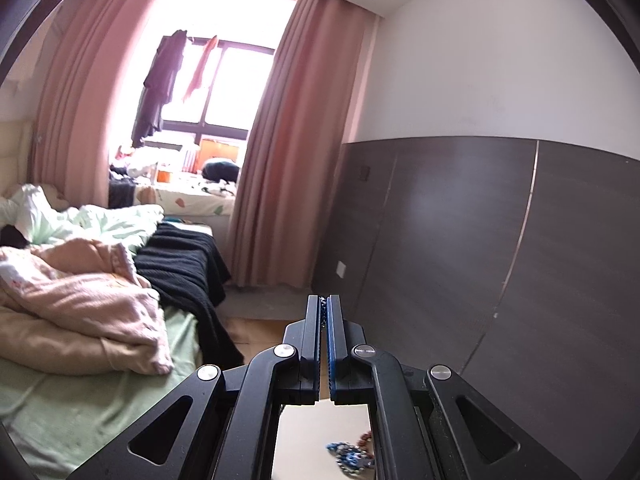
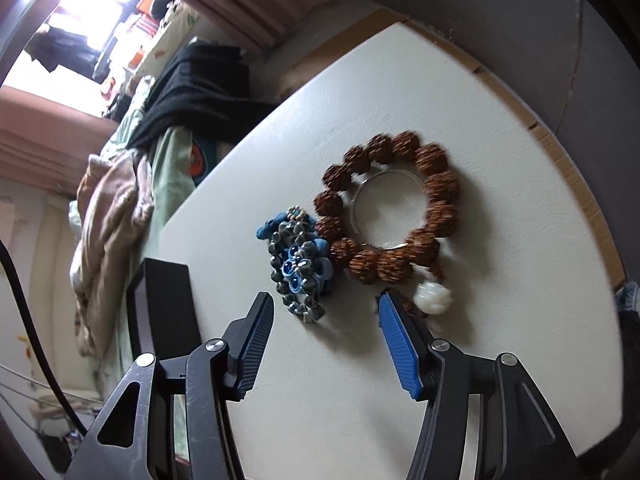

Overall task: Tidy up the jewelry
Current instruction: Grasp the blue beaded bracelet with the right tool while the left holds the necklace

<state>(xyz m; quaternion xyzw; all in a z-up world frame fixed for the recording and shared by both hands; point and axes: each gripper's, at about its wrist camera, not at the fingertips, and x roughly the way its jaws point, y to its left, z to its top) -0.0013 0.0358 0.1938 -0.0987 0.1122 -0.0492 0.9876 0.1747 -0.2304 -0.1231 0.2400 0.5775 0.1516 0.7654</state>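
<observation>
On the white table (image 2: 500,160) lie a brown bead bracelet (image 2: 440,184) with a white pendant (image 2: 432,298), a thin silver bangle (image 2: 356,196) inside it, and a blue and grey beaded piece (image 2: 298,264). My right gripper (image 2: 326,306) is open just above the table, its fingers either side of the jewelry's near edge. My left gripper (image 1: 323,304) is raised, pointing at the room, its jaws shut on a thin dark blue beaded strand (image 1: 322,312). Under it the blue beaded piece (image 1: 352,456) shows on the table.
A black box (image 2: 168,308) stands at the table's left edge. A bed with pink and green bedding (image 1: 80,292) and a black blanket (image 1: 188,264) is to the left. A dark panelled wall (image 1: 500,260) stands on the right, pink curtains (image 1: 288,160) ahead.
</observation>
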